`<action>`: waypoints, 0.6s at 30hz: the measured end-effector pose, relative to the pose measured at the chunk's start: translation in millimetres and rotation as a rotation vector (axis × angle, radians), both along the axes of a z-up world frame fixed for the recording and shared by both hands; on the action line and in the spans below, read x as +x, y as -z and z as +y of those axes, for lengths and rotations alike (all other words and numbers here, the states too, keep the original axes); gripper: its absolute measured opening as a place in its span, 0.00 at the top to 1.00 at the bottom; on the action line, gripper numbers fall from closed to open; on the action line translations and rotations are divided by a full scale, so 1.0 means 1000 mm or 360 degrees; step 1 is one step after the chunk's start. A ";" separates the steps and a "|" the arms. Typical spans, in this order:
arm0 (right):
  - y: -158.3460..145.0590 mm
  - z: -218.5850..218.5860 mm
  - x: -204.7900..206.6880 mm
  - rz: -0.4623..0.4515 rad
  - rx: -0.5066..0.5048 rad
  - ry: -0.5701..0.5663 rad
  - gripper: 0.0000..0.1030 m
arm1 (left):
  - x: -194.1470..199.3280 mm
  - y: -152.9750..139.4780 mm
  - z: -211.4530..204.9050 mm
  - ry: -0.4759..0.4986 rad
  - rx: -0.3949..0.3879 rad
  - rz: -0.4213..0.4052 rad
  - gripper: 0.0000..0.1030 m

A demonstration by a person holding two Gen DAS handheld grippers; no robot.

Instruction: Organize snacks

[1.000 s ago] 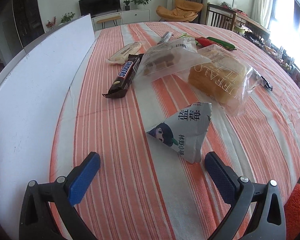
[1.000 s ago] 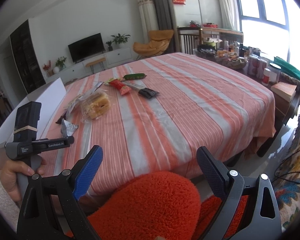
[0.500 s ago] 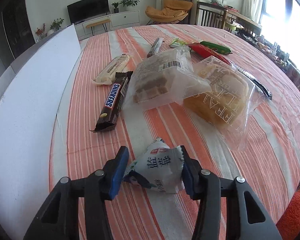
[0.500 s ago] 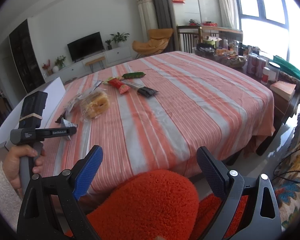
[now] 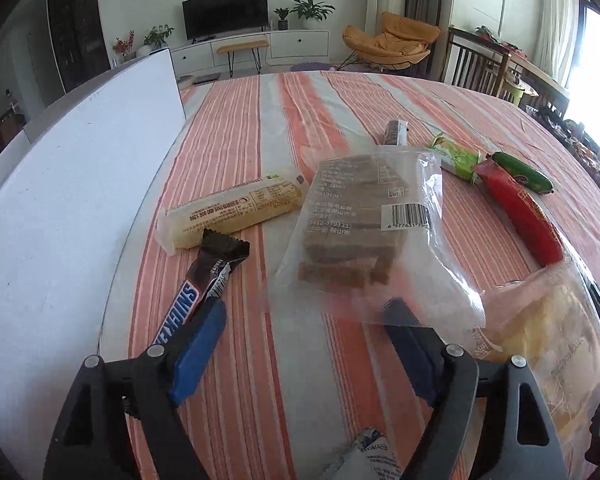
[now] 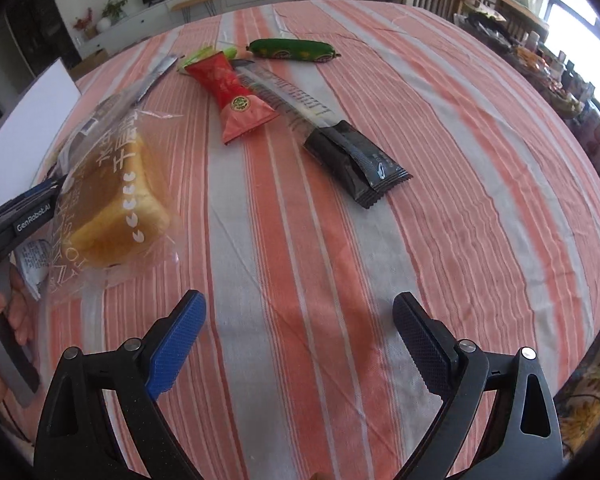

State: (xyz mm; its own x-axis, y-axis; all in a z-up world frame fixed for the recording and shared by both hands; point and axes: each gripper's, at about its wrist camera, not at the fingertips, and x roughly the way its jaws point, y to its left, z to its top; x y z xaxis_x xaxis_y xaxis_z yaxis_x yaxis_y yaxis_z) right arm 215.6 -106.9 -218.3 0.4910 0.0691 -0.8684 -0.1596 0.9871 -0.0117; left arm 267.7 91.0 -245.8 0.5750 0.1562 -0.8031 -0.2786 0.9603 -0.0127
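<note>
My left hand-held gripper (image 5: 300,344), jaws just reopened wide and empty, sits nearest the Snickers bar (image 5: 198,290), which lies touching its left pad, long axis running ahead toward the yellow biscuit pack (image 5: 232,210); my right hand-held gripper (image 6: 300,344) hovers wide and empty.

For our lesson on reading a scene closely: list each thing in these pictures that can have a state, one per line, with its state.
Left tool: jaws just reopened, nothing between them.
Right tool: open, empty.
Small white packet: lying on the cloth, released.
Snickers bar: lying flat, sealed.
Bread loaf bag: lying on its side.
Black sachet: lying flat.
</note>
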 end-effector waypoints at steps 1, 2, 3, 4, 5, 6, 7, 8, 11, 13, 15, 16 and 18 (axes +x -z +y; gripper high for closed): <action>0.000 0.004 0.007 -0.0044 -0.0005 0.0029 0.05 | 0.007 0.003 0.007 -0.0054 -0.0004 0.0023 0.00; 0.000 0.007 0.015 -0.0079 0.0003 0.0048 0.05 | 0.013 0.004 0.015 -0.0104 -0.0011 0.0023 0.00; 0.000 0.010 0.022 -0.0121 -0.0002 0.0073 0.05 | 0.019 0.006 0.021 -0.0136 -0.0012 0.0024 0.00; 0.000 0.011 0.029 -0.0156 0.0004 0.0095 0.05 | 0.023 0.008 0.025 -0.0157 -0.0009 0.0024 0.00; 0.001 0.012 0.035 -0.0203 0.0002 0.0108 0.05 | 0.027 0.010 0.027 -0.0167 -0.0009 0.0027 0.00; 0.001 0.012 0.041 -0.0200 0.0006 0.0106 0.03 | 0.030 0.011 0.028 -0.0168 -0.0008 0.0031 0.00; 0.001 0.012 0.045 -0.0197 0.0004 0.0105 0.02 | 0.031 0.012 0.029 -0.0167 -0.0005 0.0030 0.00; 0.000 0.010 0.049 -0.0196 0.0008 0.0107 0.01 | 0.032 0.014 0.030 -0.0167 -0.0006 0.0031 0.00; 0.000 0.013 0.051 -0.0196 0.0011 0.0107 0.01 | 0.035 0.012 0.033 -0.0167 0.0000 0.0032 0.00; 0.001 0.014 0.053 -0.0196 0.0012 0.0097 0.01 | 0.036 0.013 0.033 -0.0167 0.0000 0.0032 0.00; 0.002 0.016 0.055 -0.0197 0.0008 0.0096 0.01 | 0.034 0.012 0.033 -0.0167 0.0002 0.0031 0.00; 0.002 0.016 0.055 -0.0197 0.0007 0.0096 0.01 | 0.036 0.013 0.033 -0.0167 0.0002 0.0031 0.00; 0.002 0.015 0.055 -0.0197 0.0007 0.0096 0.01 | 0.034 0.012 0.033 -0.0167 0.0002 0.0031 0.00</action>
State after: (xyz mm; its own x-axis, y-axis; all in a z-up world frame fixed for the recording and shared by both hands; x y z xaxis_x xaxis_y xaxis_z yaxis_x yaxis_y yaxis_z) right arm 270.6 -91.5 -220.0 0.5978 0.0401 -0.8007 -0.0976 0.9950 -0.0231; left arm 302.0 123.5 -257.4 0.5398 0.2159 -0.8136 -0.3777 0.9259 -0.0049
